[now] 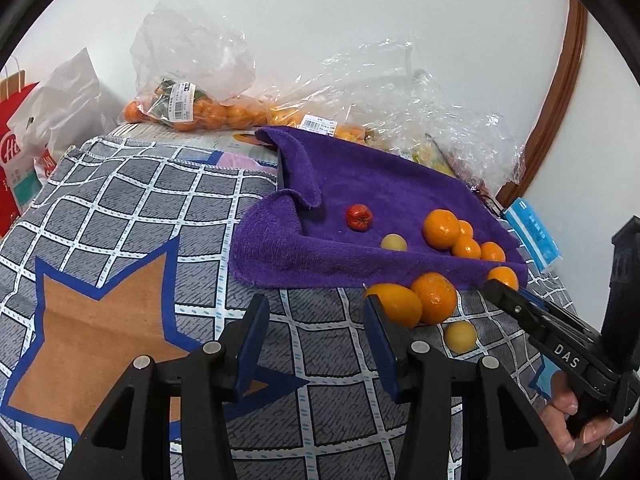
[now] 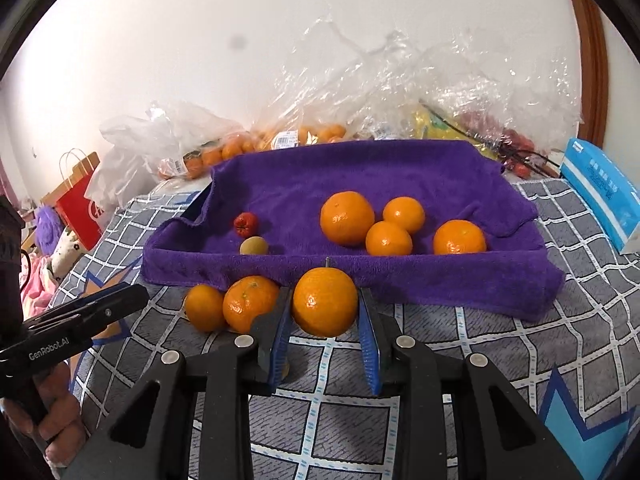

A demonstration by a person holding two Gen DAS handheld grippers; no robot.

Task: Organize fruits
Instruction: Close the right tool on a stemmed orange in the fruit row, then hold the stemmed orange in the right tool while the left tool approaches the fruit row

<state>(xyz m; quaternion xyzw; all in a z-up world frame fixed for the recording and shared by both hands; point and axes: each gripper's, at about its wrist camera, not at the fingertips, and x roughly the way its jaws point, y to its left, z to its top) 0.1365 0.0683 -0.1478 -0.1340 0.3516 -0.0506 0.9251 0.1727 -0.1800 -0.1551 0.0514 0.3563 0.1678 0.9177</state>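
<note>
A purple towel (image 2: 400, 172) lines a shallow tray and holds several oranges (image 2: 347, 218), a small red fruit (image 2: 245, 224) and a small yellow fruit (image 2: 253, 246). In the right wrist view my right gripper (image 2: 325, 312) has its blue fingers around an orange (image 2: 325, 302) just before the towel's front edge. Two more oranges (image 2: 250, 303) lie left of it. In the left wrist view my left gripper (image 1: 316, 308) is open and empty over the checked cloth. Two oranges (image 1: 434, 298) and a yellow fruit (image 1: 460, 335) lie to its right, near the right gripper (image 1: 500, 288).
Clear plastic bags of oranges (image 1: 192, 112) and other fruit (image 2: 460, 128) lie behind the towel by the wall. A blue tissue pack (image 2: 600, 192) is at the right. A red paper bag (image 2: 80, 204) stands at the left. The checked cloth (image 1: 120, 240) covers the surface.
</note>
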